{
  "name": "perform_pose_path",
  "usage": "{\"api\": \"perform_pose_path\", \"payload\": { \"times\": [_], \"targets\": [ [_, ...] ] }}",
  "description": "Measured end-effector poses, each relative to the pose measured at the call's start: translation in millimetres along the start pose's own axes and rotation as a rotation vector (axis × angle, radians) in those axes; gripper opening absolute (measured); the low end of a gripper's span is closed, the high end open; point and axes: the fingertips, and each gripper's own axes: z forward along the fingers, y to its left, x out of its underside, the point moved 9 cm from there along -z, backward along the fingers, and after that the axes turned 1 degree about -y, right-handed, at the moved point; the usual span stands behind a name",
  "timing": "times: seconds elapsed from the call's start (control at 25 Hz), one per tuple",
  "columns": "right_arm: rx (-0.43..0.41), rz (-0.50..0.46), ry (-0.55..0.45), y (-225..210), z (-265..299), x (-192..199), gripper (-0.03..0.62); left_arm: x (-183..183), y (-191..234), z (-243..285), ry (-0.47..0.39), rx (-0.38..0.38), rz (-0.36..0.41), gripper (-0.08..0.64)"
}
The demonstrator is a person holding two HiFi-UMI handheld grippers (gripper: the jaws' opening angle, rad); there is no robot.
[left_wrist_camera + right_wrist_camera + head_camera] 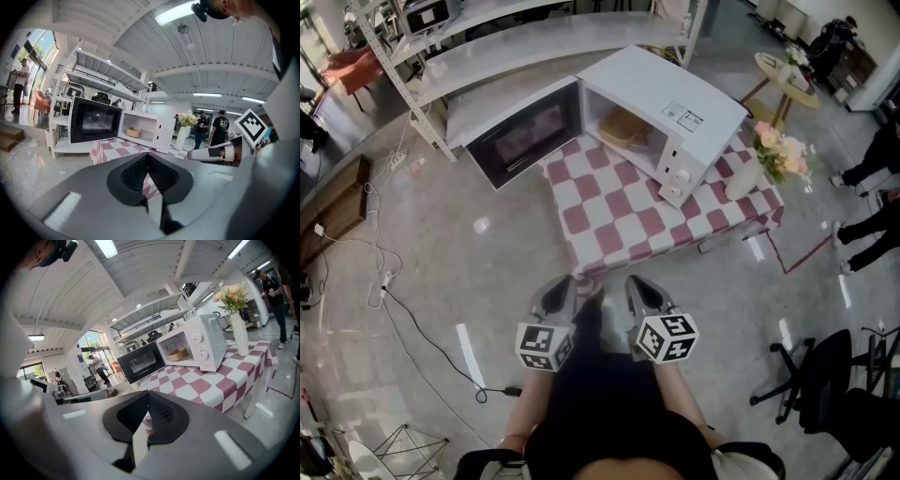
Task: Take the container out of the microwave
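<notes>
Your left gripper (556,296) has its jaws pressed together on nothing, and your right gripper (643,292) is the same, so both must open before any hold. Both hang over the floor, well short of the bench (609,220). The door (525,133) stands swung out to the left and leaves the mouth free; mind it with your left gripper. The container (625,127) sits inside the microwave (684,89). It is a shallow tan bowl, likely light and stiff, and probably not slippery; whether it holds anything you cannot tell. Take it by the near rim, or by both sides, and draw it out level under the low roof. To the right, a vase (746,176) of flowers stands just beside the microwave and looks easy to topple.
</notes>
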Motion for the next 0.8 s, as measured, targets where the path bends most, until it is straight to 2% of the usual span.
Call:
{"api": "perform_pose_path", "payload": {
  "times": [0.8],
  "targets": [
    [-0.002,-0.01,0.017,-24,74,-57,0.002,-35,42,74,0.015,0.0,-0.022,0.011]
  ]
}}
